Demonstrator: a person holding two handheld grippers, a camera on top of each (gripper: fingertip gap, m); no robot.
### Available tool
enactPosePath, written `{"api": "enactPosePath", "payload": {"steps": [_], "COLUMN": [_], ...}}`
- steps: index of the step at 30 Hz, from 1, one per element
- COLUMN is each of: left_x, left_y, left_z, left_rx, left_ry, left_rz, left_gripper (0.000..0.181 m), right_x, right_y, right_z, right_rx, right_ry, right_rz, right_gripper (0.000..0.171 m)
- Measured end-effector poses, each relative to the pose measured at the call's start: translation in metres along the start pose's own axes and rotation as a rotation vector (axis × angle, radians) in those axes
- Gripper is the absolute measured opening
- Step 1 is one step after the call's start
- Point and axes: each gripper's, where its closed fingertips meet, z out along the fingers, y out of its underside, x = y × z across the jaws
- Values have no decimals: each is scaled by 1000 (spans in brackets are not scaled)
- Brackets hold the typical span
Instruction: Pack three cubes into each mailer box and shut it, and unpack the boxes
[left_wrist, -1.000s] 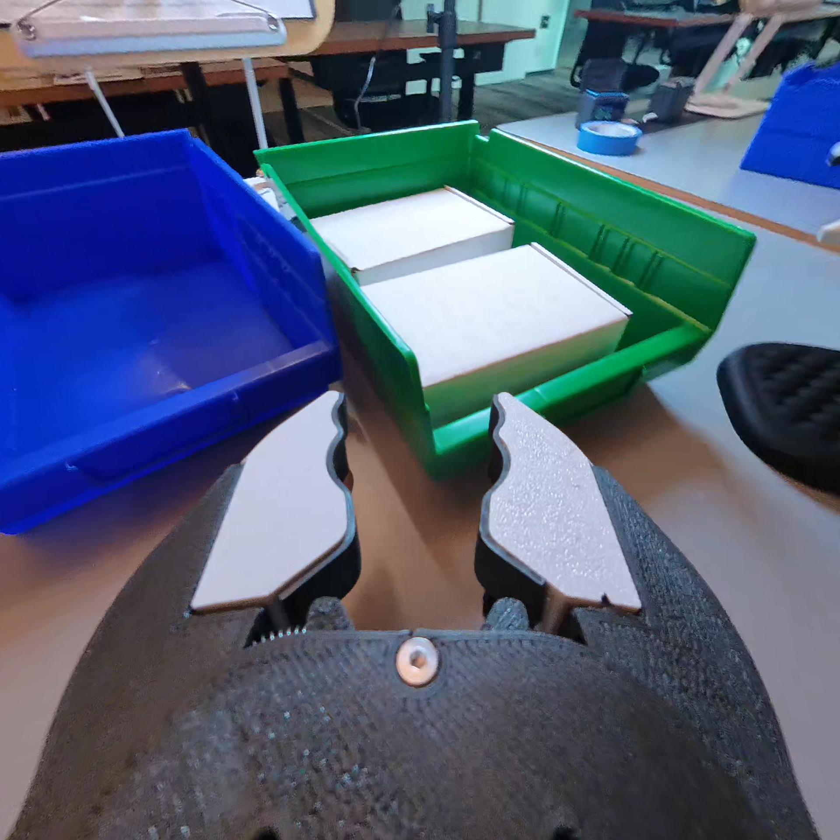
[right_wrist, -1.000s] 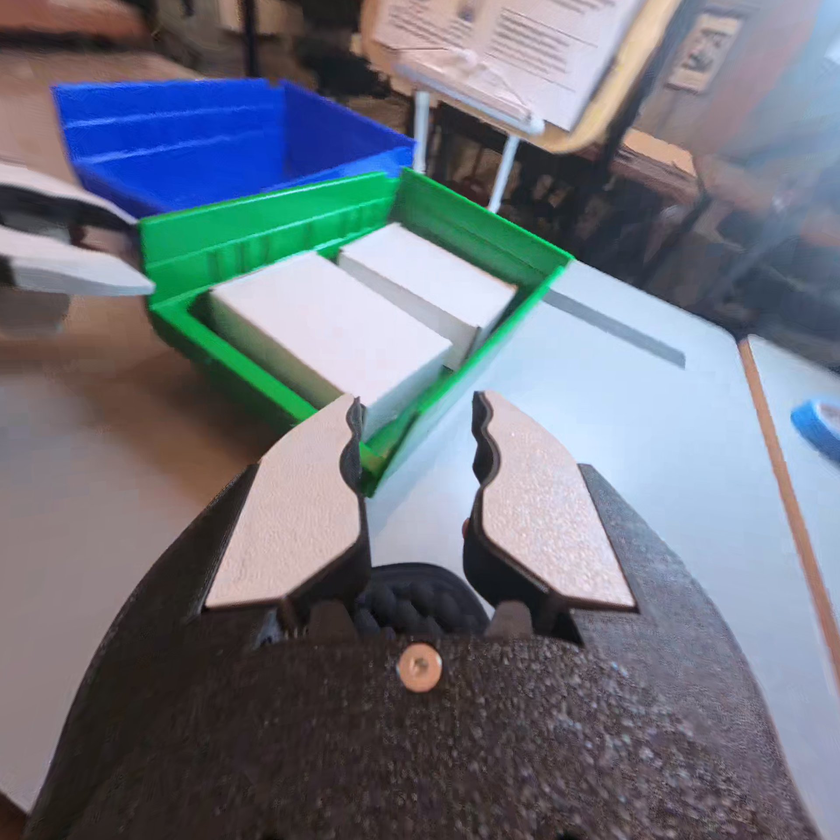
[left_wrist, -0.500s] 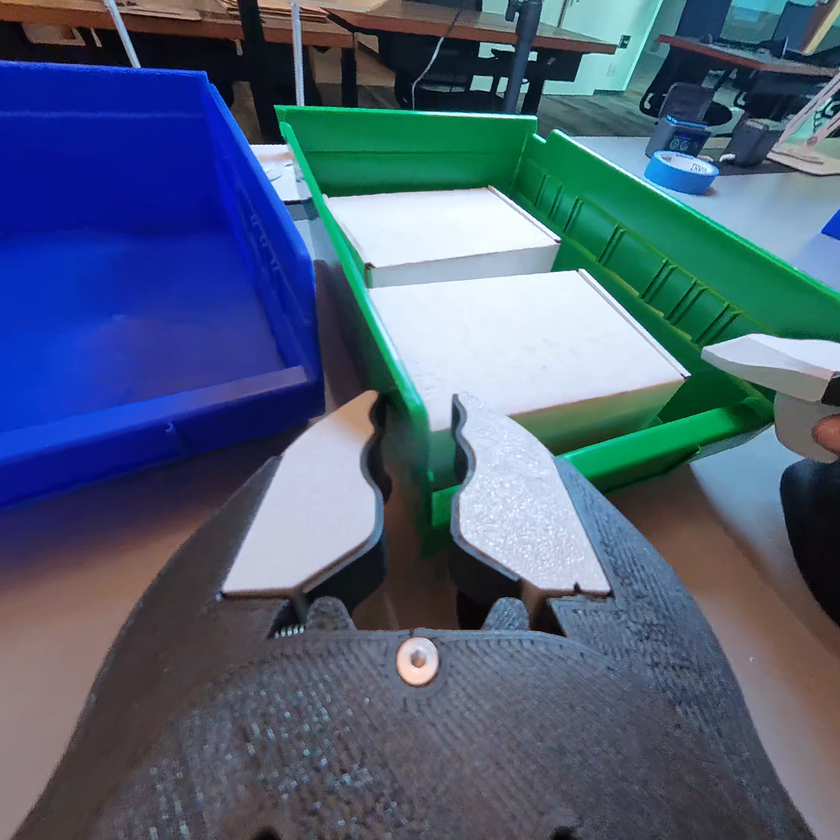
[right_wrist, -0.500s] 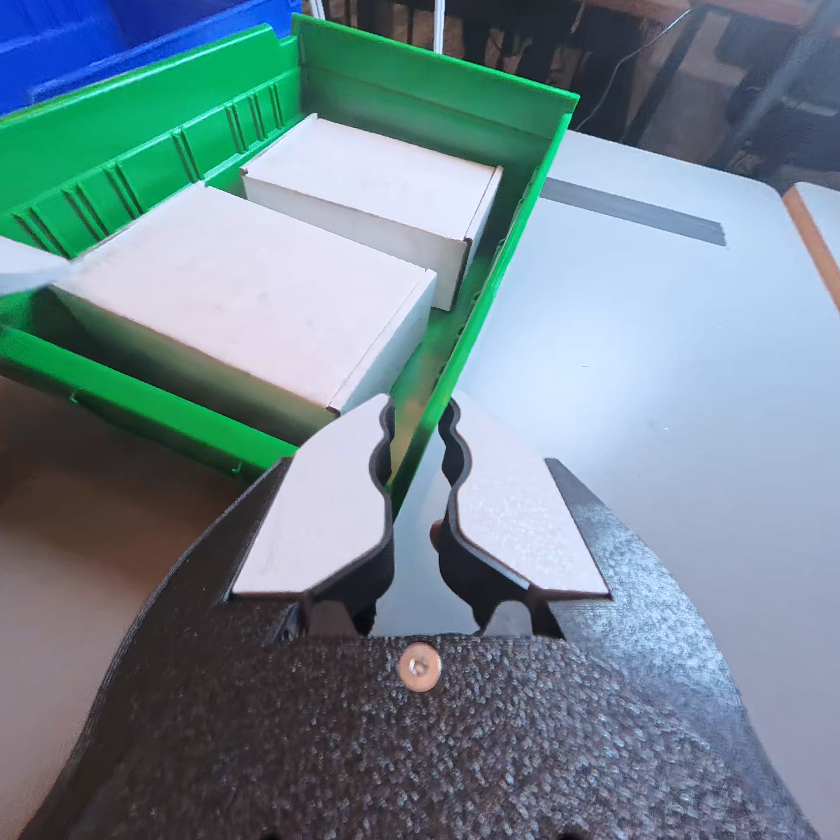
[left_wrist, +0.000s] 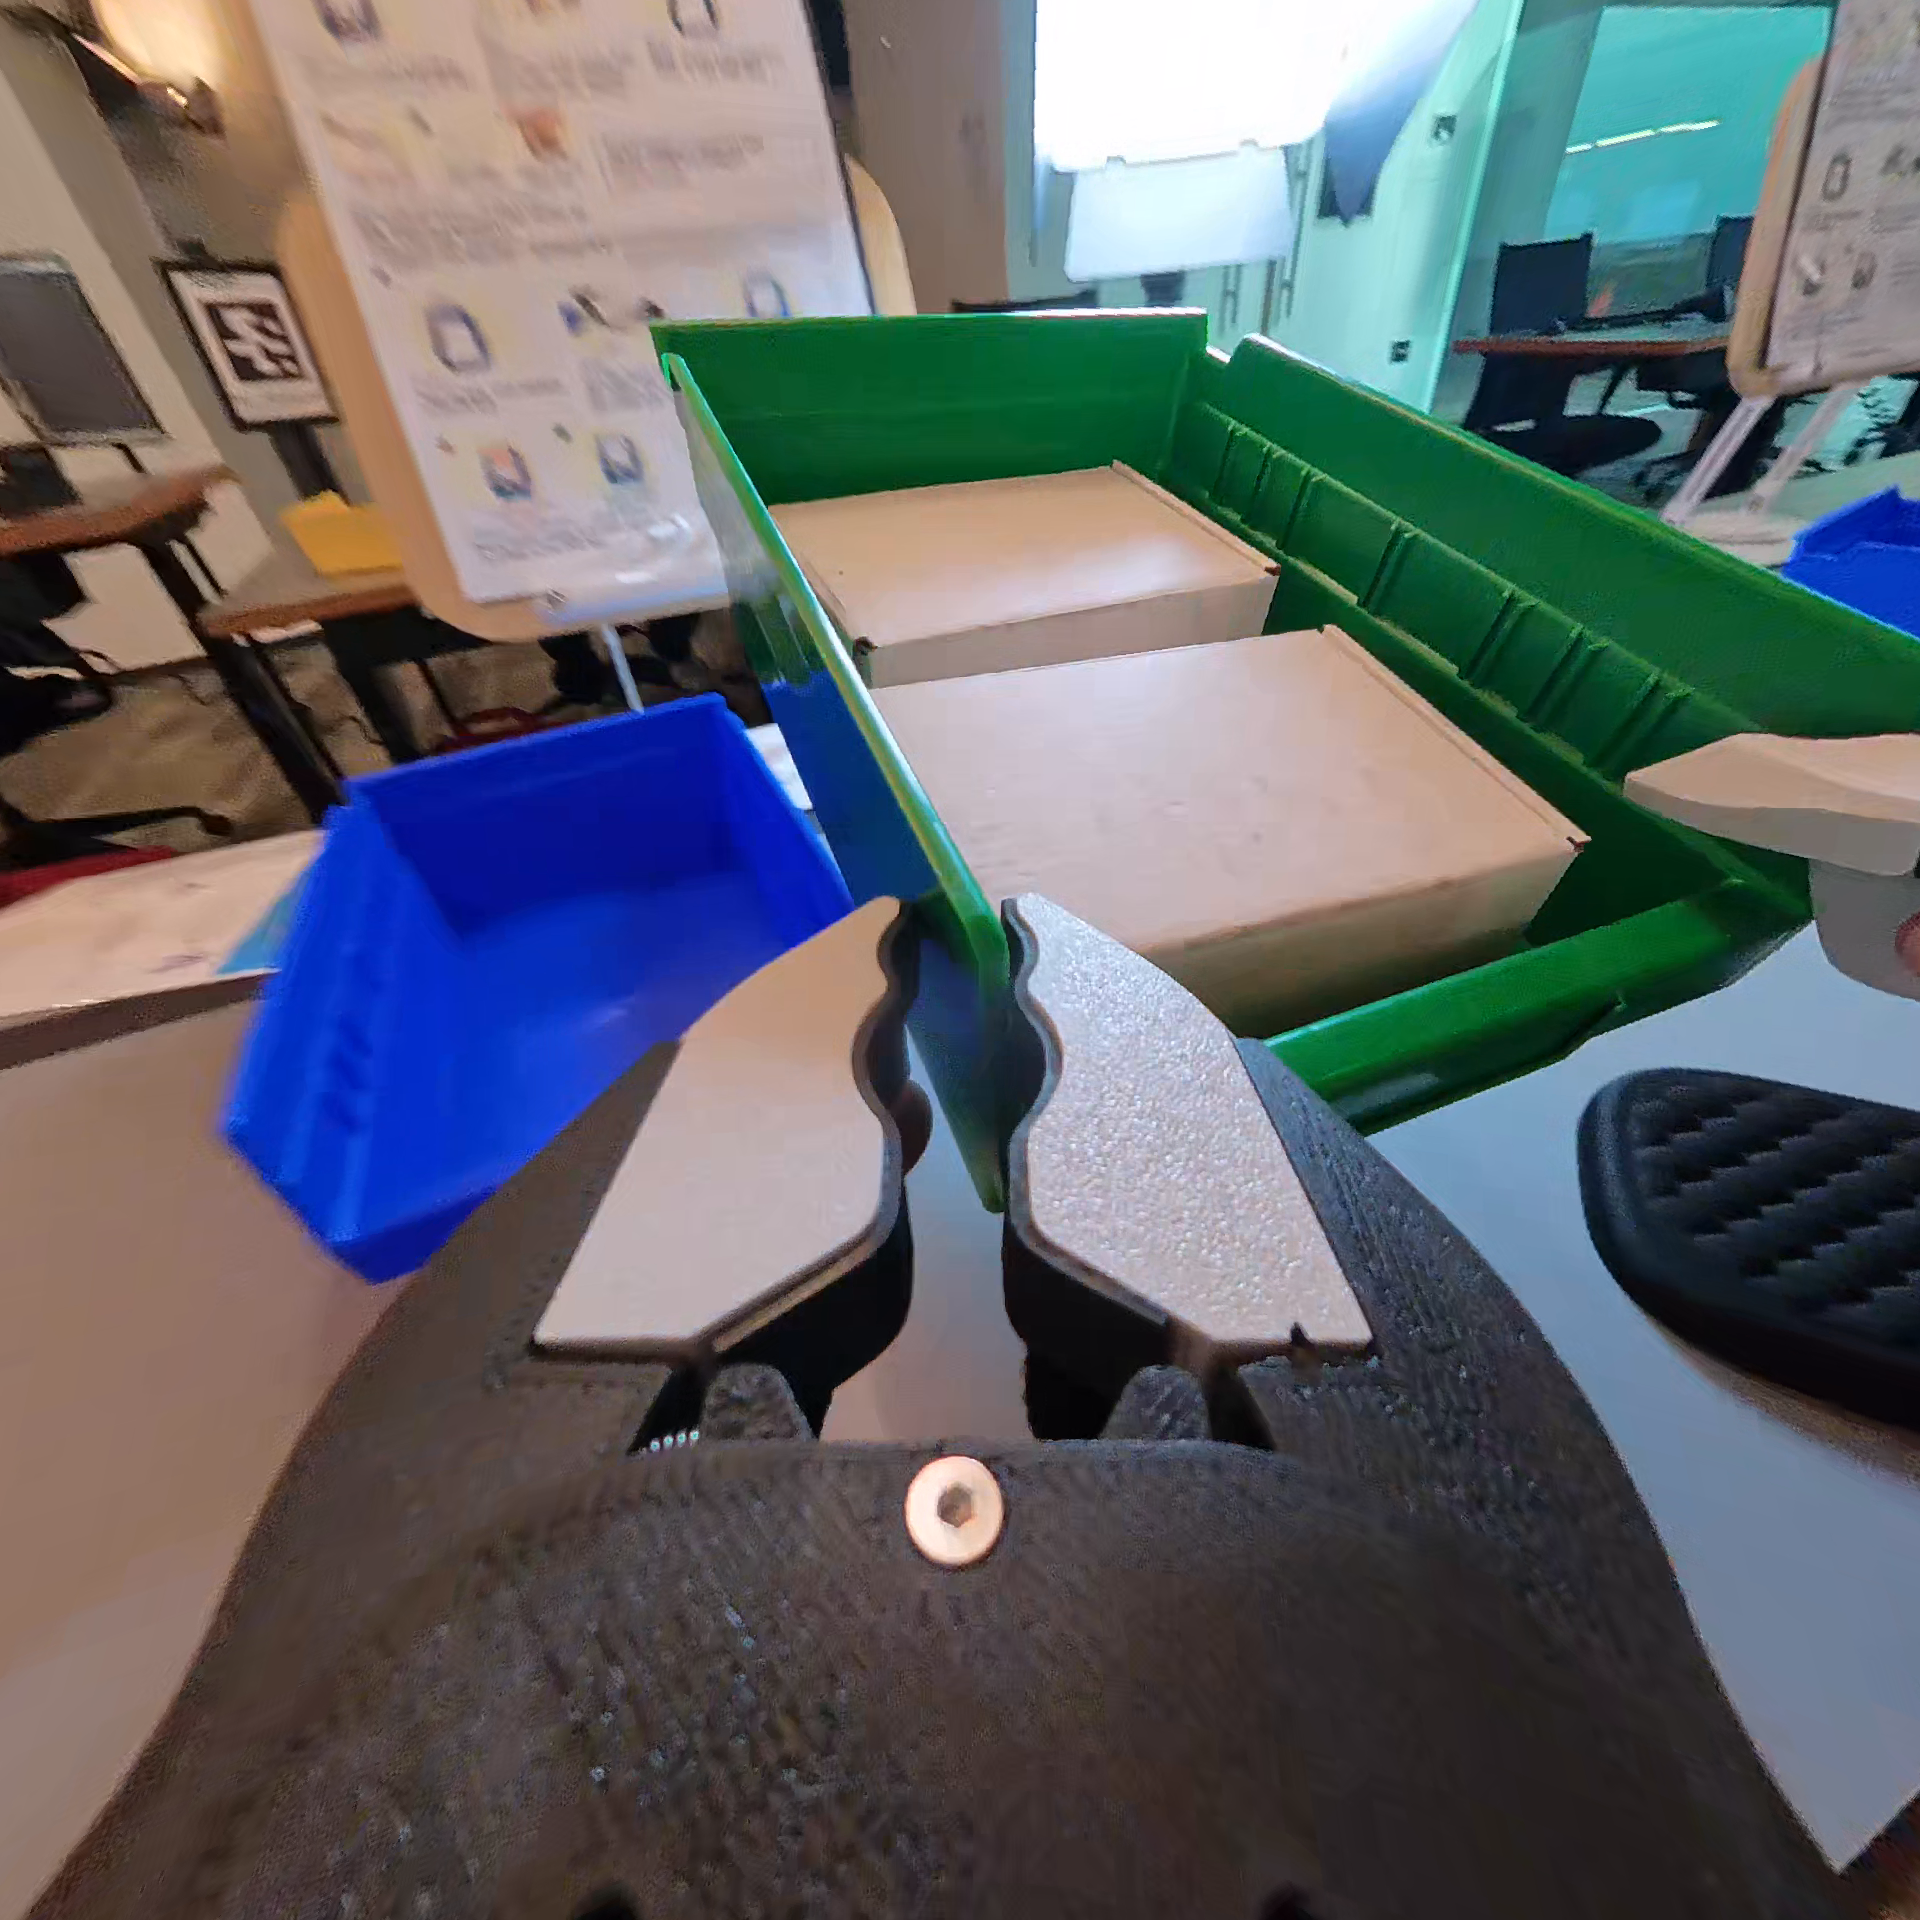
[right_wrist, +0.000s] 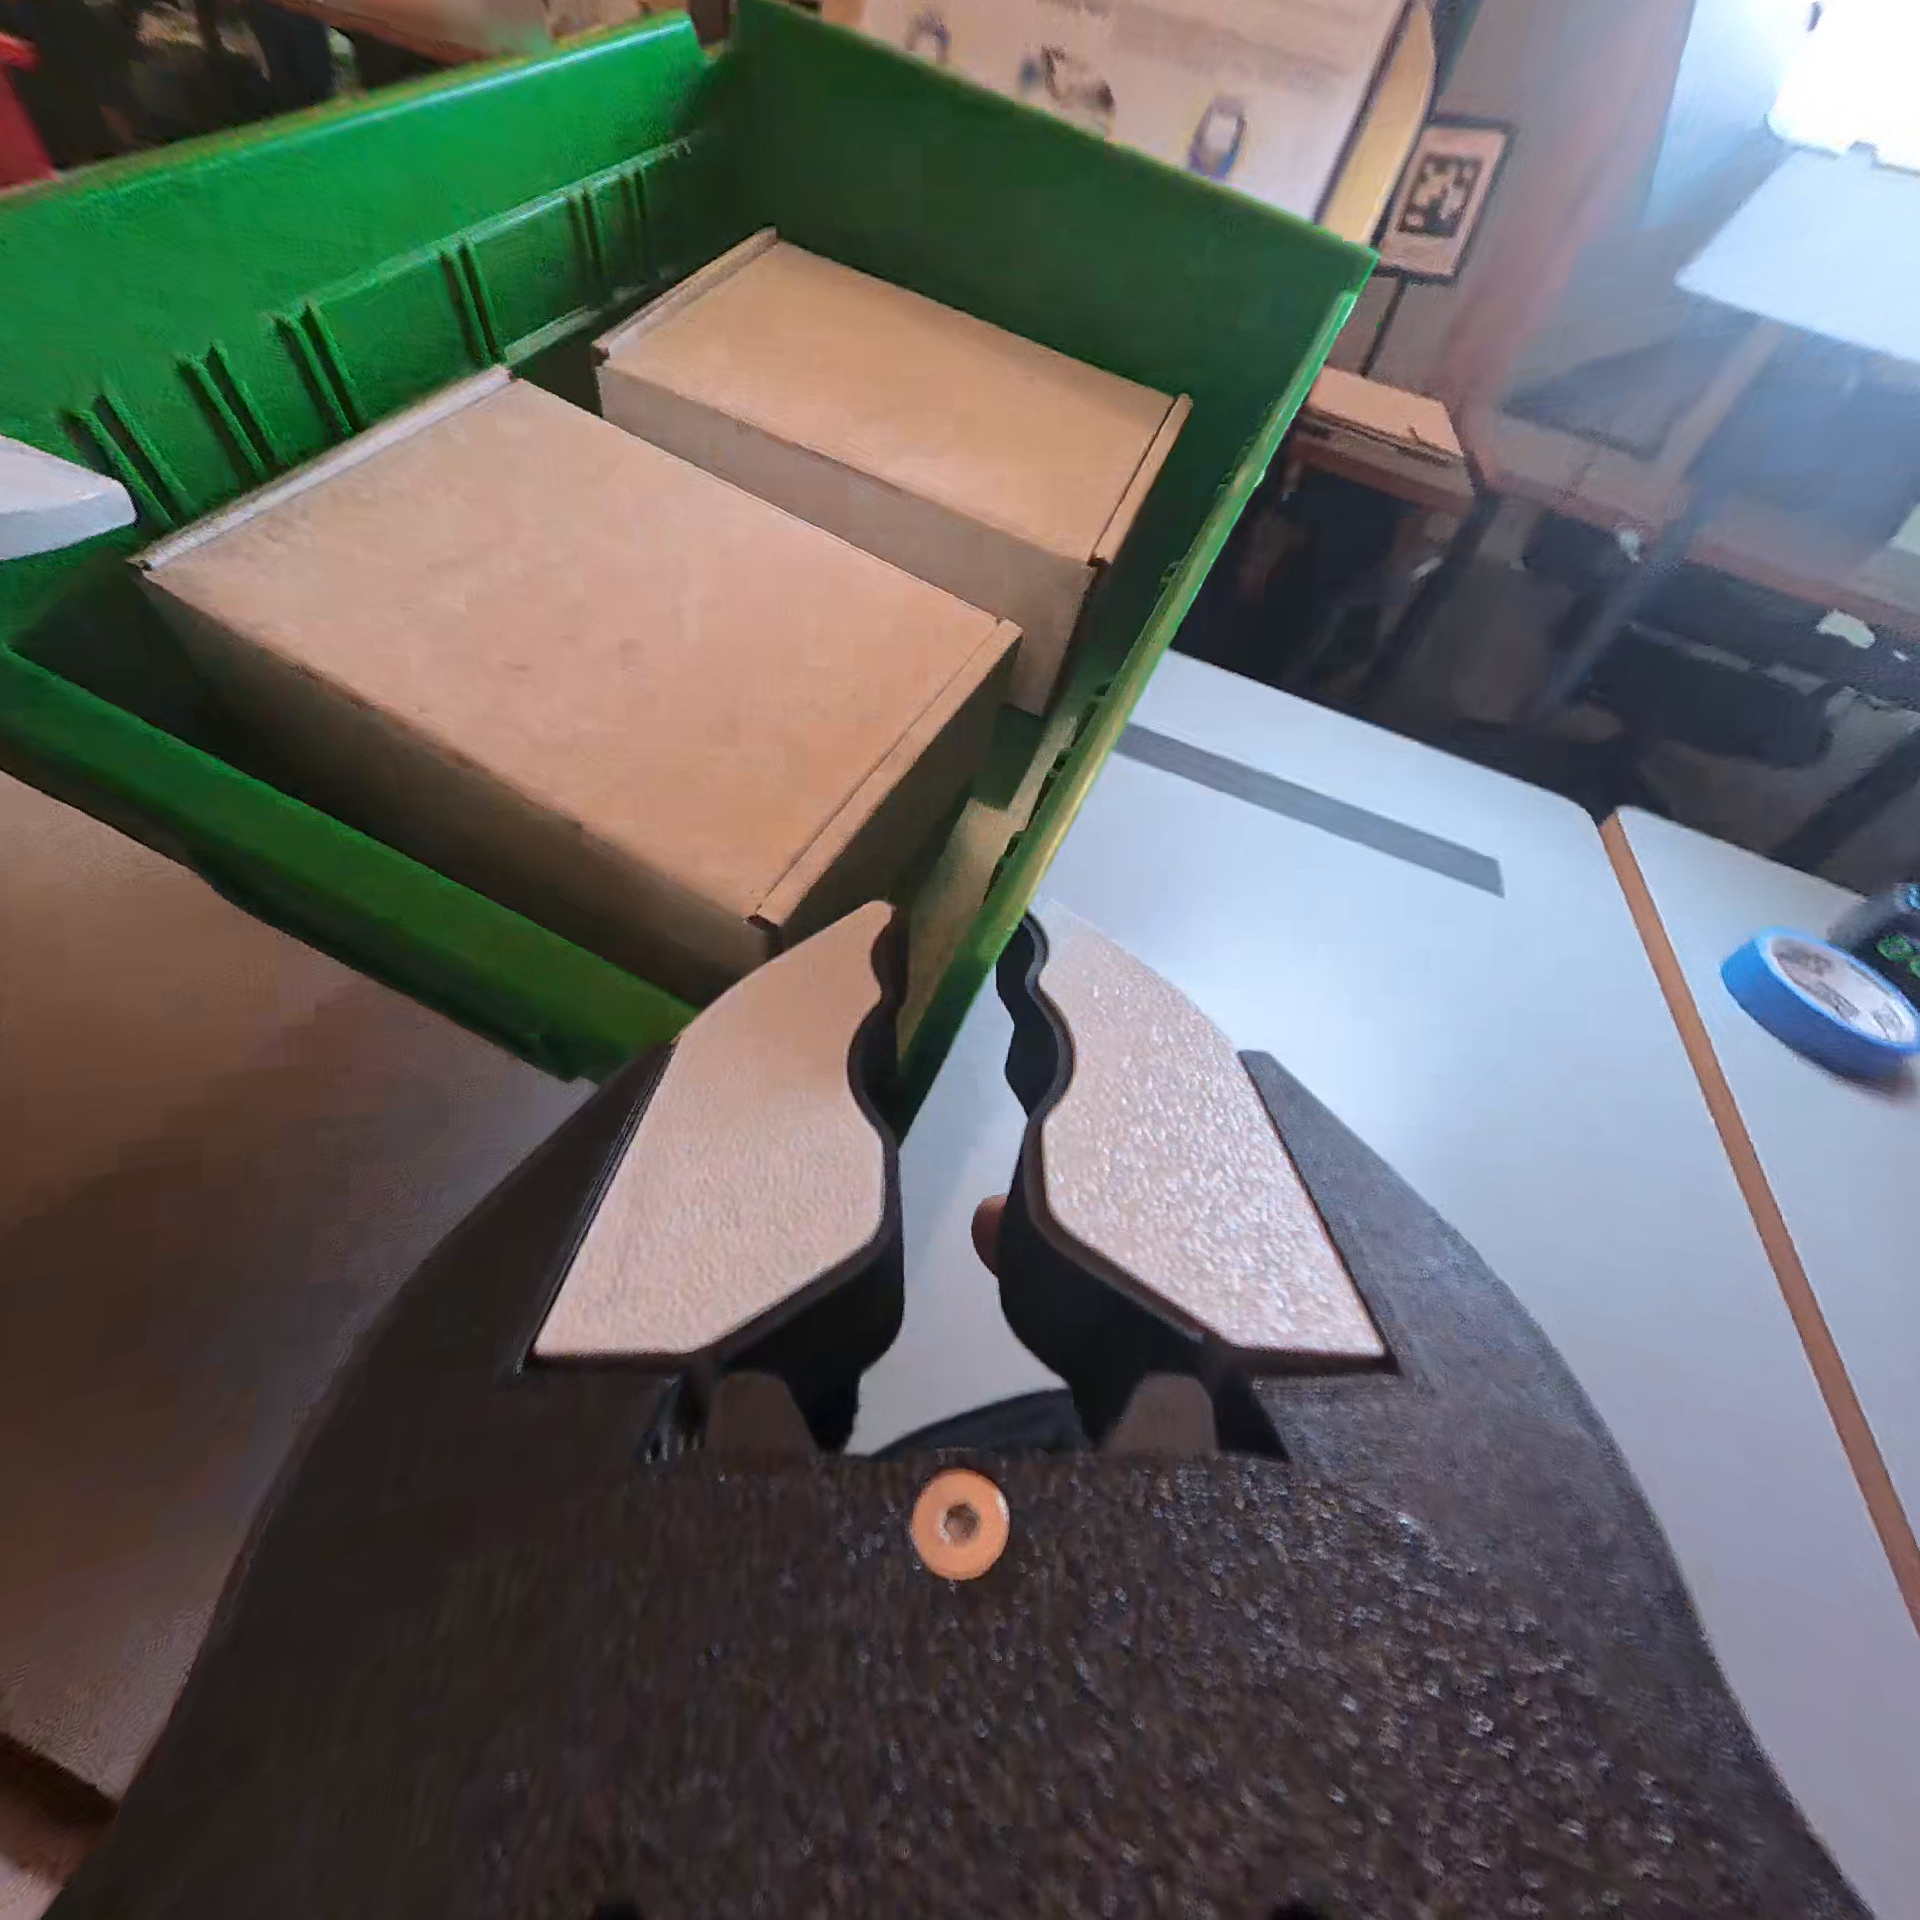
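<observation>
Two claws carry the load here, each pinching one long side wall of the green bin (left_wrist: 1475, 582). The left gripper (left_wrist: 956, 997) has its jaws pressed onto the thin wall edge that runs straight ahead between them; the right gripper (right_wrist: 945, 987) is clamped the same way on the opposite wall, though a narrow gap shows beside its outer finger, so that bite looks the weaker one.

The bin appears lifted and tipped, its near end low toward the claws. The likely trouble: smooth thin plastic could slide out of either pinch, most probably the right one, and the bin would drop or swing. If one side rises faster than the other, the wall may twist in the jaws, and a steeper tilt could send the load sliding against the low front lip.

Just beyond the fingertips, inside the bin, sit two mailer boxes, the near box (left_wrist: 1216, 790) and the far box (left_wrist: 1023, 561) behind it. Both are pale cardboard, flat-topped and shut, lying side by side and nearly touching. Lower, left of the left claw, stands a blue bin (left_wrist: 520, 935).
</observation>
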Motion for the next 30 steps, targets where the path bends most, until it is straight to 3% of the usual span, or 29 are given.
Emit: {"api": "enactPosePath", "payload": {"steps": [3,8,18,24,30], "left_x": [-37,-118,-269,-308,-323], "left_y": [-19,-18,44,96,146], "left_z": [-33,-85,-171,-184,-160], "left_rx": [13,-26,-275,-364,-384], "left_ry": [-78,-195,-481,-551,-539], "left_rz": [9,0,2,-71,-157], "left_gripper": [14,16,13,10,7], "right_x": [-38,-123,-303,-351,-349], "right_y": [-35,-74,-70,-41,-20], "right_z": [7,44,122,153,179], "right_rx": [56,79,-24,-88,-82], "right_ry": [-90,-281,-604,-661,-619], "right_rz": [-4,-36,-113,-181,-226], "right_gripper": [16,18,20,19,21]}}
